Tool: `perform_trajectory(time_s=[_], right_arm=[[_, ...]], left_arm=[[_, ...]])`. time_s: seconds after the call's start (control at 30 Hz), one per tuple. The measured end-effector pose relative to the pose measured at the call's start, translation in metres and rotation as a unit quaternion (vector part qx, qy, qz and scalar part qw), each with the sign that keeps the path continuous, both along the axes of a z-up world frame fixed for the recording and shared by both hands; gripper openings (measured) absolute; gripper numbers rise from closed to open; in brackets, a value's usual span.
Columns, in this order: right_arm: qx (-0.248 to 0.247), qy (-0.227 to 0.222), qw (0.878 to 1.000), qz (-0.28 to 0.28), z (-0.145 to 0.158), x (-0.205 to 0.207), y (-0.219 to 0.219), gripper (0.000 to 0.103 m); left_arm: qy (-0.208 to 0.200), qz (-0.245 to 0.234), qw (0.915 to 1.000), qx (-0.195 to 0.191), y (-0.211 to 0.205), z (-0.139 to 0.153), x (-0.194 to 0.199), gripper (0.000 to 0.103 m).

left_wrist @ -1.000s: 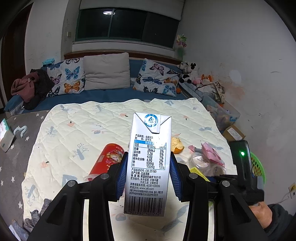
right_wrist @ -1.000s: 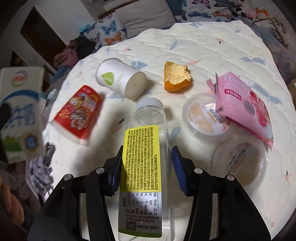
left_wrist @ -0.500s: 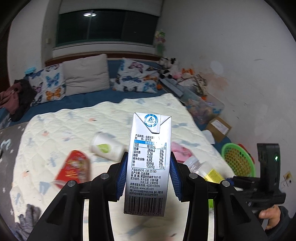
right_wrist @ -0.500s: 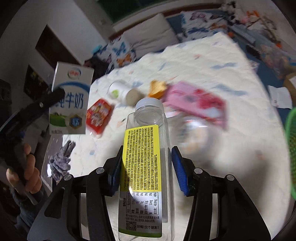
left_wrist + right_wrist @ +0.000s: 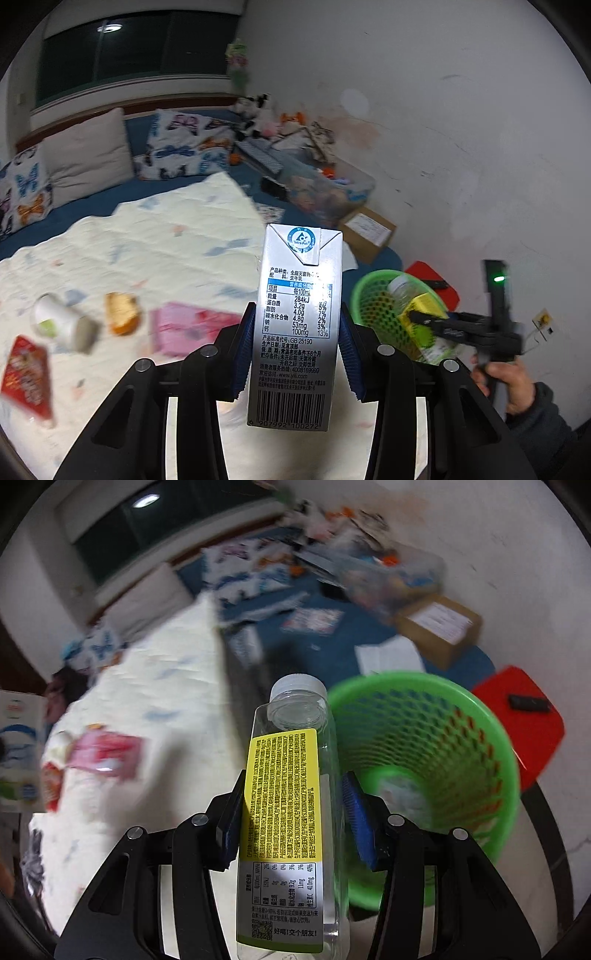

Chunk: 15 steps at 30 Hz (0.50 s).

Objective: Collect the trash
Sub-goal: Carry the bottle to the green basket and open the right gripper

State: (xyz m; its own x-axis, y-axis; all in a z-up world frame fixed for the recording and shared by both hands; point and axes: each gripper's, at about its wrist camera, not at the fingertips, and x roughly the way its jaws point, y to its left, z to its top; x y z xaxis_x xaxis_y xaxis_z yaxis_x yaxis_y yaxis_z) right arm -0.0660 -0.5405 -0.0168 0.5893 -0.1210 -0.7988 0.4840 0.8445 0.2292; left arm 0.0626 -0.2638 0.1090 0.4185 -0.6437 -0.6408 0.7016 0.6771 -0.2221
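The green plastic mesh basket (image 5: 424, 775) stands on the floor right of the bed's white quilt (image 5: 147, 236), with a red square stool (image 5: 524, 723) behind it and a brown cardboard box (image 5: 439, 627) farther back by the wall.

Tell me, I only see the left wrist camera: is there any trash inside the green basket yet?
Observer: The right wrist view looks down into the green basket. It is nearly empty, with only something pale at the bottom, too blurred to name.
Operator: What's on the other side of my milk box?
Observer: The milk carton has a white front with blue and green print.
Operator: Is there drink left in the bottle?
Observer: No, the clear bottle in the right hand-held gripper looks empty.
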Motion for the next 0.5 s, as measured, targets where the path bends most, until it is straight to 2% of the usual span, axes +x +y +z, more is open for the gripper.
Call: perform_trajectory(time_s=[0.27, 0.5], right_arm=[[0.037, 0.069, 0.997, -0.027, -0.066, 0.007, -0.063, 0.051], [0.038, 0.107, 0.992, -0.048, -0.090, 0.019, -0.085, 0.050]], left_arm=[[0.009, -0.042, 0.9989, 0.020, -0.072, -0.010, -0.009, 0.041], [0.015, -0.060, 0.9975, 0.035, -0.102, -0.023, -0.014, 0.041]])
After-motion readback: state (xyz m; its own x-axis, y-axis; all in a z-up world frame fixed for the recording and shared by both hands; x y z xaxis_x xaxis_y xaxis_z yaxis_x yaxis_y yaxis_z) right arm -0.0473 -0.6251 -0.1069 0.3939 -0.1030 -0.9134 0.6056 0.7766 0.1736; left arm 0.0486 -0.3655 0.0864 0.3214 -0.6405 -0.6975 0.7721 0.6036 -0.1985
